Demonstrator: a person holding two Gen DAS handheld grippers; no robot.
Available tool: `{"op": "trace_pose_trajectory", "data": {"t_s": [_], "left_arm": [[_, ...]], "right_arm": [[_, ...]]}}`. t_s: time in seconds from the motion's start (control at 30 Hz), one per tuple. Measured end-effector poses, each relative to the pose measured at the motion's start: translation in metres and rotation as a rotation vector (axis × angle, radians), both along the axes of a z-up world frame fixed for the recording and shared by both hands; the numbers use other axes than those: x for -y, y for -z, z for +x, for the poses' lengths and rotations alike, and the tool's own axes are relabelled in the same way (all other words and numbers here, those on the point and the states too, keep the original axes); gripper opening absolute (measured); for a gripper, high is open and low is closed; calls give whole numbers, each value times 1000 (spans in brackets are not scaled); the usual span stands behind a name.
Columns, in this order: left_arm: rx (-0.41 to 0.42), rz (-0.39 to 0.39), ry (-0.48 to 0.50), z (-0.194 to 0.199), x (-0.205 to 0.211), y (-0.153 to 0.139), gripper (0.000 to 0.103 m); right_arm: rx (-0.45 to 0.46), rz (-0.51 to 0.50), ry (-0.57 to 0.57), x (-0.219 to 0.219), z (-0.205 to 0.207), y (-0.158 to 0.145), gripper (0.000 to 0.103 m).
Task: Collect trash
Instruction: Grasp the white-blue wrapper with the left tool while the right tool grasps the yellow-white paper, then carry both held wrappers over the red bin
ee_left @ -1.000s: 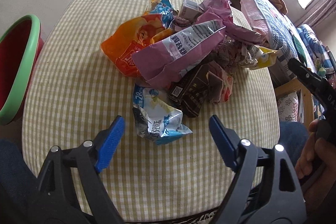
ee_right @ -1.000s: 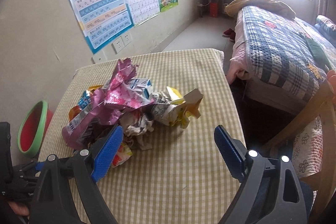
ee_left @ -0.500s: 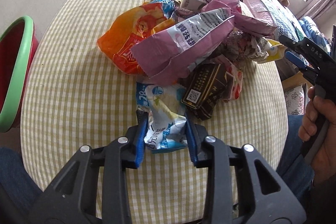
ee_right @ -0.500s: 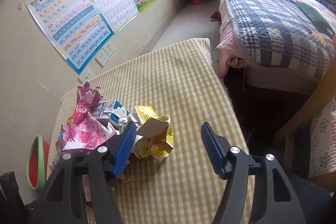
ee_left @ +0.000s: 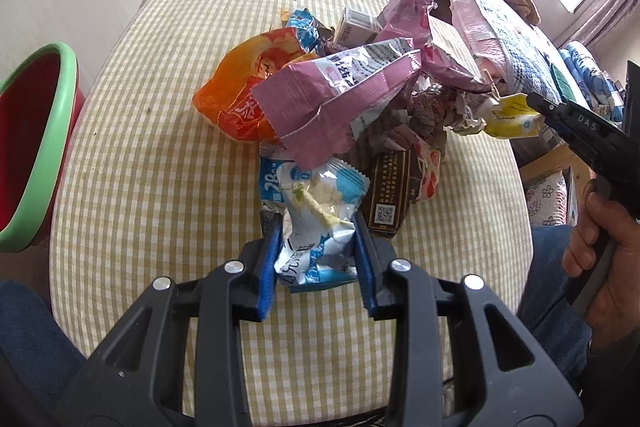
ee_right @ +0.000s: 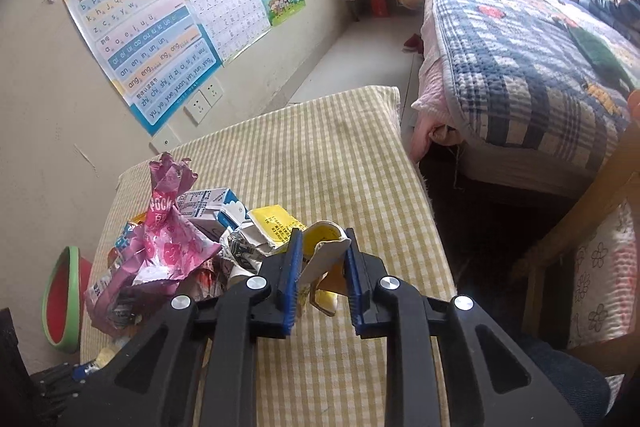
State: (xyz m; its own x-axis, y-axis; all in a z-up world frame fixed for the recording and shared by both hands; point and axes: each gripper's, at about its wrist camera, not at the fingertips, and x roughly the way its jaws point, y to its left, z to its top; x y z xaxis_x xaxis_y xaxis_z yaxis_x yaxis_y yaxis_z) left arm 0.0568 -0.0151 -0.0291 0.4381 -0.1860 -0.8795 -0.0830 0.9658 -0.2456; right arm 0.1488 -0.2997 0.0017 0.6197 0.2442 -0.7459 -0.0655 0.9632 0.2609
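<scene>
Checked cloth covers our counter (ee_left: 152, 163), where we judge both wrappers light and crushable: left hand-held gripper (ee_left: 318, 259) pinches the blue-white packet (ee_left: 316, 211) mid-body, while the right hand-held gripper (ee_right: 322, 279), jaws just narrowed, clamps the yellow carton (ee_right: 326, 251).

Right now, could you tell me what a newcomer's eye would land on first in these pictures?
A heap of crumpled snack wrappers in the middle of the checked tablecloth. The left tongs pinch a blue-and-white packet at its near edge, while the right tongs have just been closing on a yellow carton. A red basin with a green rim waits at the left.
</scene>
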Motion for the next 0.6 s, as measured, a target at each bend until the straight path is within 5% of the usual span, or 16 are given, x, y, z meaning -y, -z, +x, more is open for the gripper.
{"op": "trace_pose_trajectory", "data": {"t_s": [0.37,0.6], "left_arm": [[68,-49,-10,-18,-11,-27,32],[80,-53,-3,-29,-10,-32,32]], "right_arm": [[128,-78,1,-5,-37,-47,10],[75,-33,14,1,-46,-38,7]]}}
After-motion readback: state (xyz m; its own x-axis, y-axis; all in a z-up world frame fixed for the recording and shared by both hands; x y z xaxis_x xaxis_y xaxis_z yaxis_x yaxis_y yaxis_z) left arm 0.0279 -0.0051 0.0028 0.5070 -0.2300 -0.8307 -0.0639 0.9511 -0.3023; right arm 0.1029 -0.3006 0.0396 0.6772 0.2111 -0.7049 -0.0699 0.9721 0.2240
